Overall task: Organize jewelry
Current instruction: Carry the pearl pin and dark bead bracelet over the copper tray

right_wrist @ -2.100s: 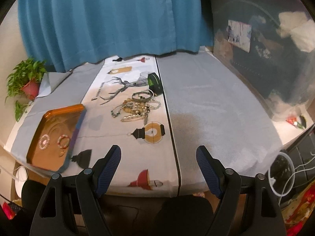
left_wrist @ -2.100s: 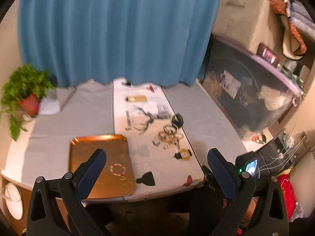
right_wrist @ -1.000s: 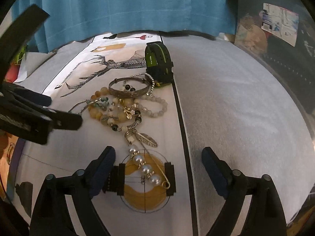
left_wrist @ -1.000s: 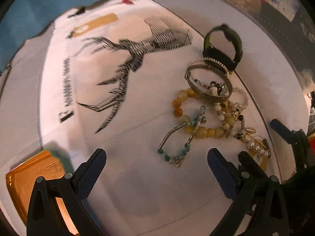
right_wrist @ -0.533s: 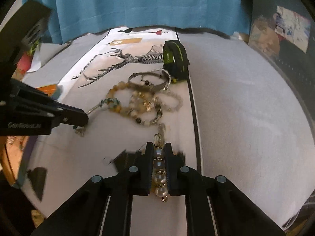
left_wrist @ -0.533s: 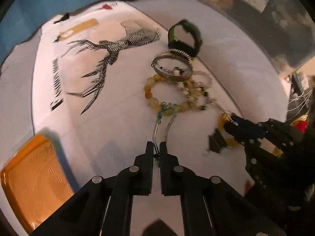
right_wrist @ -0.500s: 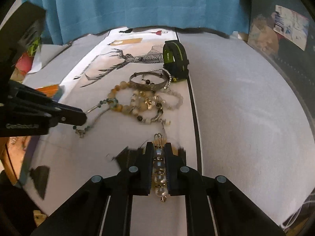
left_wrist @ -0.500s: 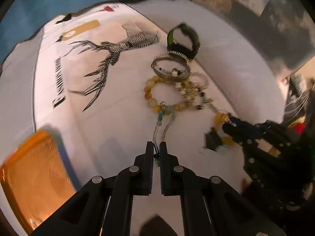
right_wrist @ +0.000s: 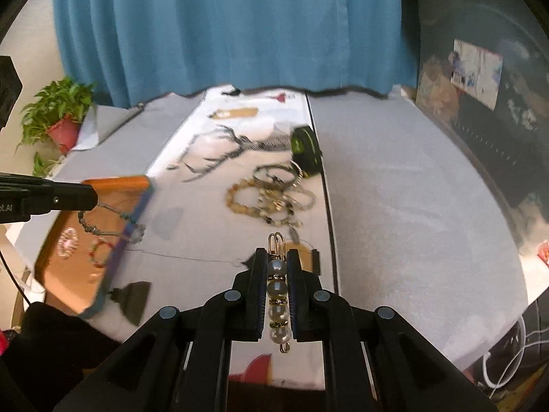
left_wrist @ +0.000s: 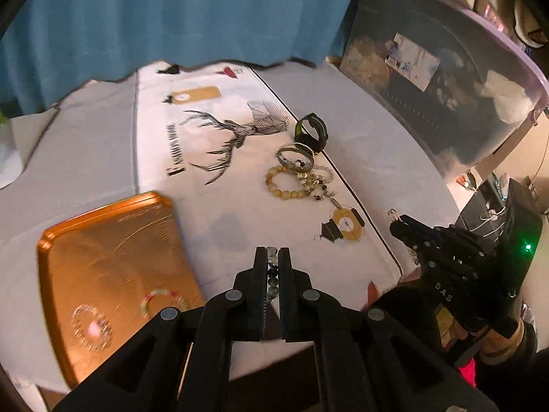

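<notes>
My left gripper [left_wrist: 272, 250] is shut on a thin beaded bracelet [left_wrist: 272, 274], held above the cloth just right of the orange tray [left_wrist: 103, 233]. From the right wrist view the bracelet [right_wrist: 113, 228] dangles from the left gripper [right_wrist: 91, 199] over the tray's near edge [right_wrist: 137, 202]. My right gripper [right_wrist: 277, 257] is shut on a pearl pin [right_wrist: 278, 298], lifted above the table runner. The remaining jewelry pile [left_wrist: 302, 175] lies on the runner, with a black-green band [left_wrist: 311, 132] behind it.
The tray holds two bracelets [left_wrist: 161, 300]. A potted plant [right_wrist: 58, 116] stands at the far left. A blue curtain [right_wrist: 223, 27] hangs behind. A large dark storage bin [left_wrist: 446, 79] is at the right. Cables and a device [left_wrist: 514, 226] sit beyond the table's right edge.
Both grippers have lifted and pulled back from the pile with their pieces. The left gripper has carried the thin bracelet left toward the orange tray.
</notes>
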Demonstrator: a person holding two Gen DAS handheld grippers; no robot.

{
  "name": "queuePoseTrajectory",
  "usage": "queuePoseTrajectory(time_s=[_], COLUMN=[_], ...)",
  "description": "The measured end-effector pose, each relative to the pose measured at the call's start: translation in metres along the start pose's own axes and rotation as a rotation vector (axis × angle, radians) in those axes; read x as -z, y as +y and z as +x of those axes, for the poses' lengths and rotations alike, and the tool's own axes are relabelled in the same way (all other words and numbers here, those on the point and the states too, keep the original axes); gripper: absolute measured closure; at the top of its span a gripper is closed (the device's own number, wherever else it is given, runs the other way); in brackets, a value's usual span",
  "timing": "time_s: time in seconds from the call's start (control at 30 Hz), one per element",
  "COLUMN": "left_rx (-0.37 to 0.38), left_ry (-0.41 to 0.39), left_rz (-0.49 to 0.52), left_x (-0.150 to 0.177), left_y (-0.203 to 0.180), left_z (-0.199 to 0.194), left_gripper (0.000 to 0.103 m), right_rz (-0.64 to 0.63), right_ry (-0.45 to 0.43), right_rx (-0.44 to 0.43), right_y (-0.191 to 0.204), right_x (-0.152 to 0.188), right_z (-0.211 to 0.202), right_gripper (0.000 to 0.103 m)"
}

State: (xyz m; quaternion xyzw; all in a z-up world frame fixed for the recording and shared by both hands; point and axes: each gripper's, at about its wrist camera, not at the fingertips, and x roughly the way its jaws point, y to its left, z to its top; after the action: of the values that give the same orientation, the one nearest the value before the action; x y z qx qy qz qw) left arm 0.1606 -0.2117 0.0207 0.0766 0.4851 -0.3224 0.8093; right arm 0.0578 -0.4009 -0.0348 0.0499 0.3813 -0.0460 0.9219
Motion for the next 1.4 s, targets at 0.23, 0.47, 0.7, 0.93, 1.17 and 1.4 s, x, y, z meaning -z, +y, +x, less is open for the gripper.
queuePoseTrajectory(time_s=[0.23,0.47,0.7,0.93,1.17,1.4], left_rx=[-0.044,-0.041,-0.105,-0.129,-0.130,-0.132], left_ry=[-0.064,-0.102,-0.124,-0.136,-0.151,-0.155], left_rz=[-0.017,-0.059,-0.080,-0.088,-0.090,-0.092], left_x=[0.051,0.111,0.162,0.190,0.199,0.201], left_y=[-0.003,-0.003,-0.010,-0.011,-0.012,-0.011], left_z=[-0.056,-0.100,-0.123,-0.133,-0.140,-0.143], left_gripper=[0.099,0.099,0.099,0.099,0.099,0.099], right_rz=[-0.069,-0.155,-0.219,-0.261,-0.278,-0.284], right_ry=[-0.020,-0.022,0.011,0.050,0.059,0.060], right_rx=[-0.086,-0.159,-0.203,-0.221,-0.222,-0.223], right_y=[0.047,0.095,0.130,0.148,0.155,0.158], right_x=[0.024,0.058,0.090,0.112,0.121,0.124], right_z=[-0.053,-0.097,-0.116,-0.123,-0.129,-0.131], right_gripper=[0.091,0.091,0.091,0.091,0.091,0.091])
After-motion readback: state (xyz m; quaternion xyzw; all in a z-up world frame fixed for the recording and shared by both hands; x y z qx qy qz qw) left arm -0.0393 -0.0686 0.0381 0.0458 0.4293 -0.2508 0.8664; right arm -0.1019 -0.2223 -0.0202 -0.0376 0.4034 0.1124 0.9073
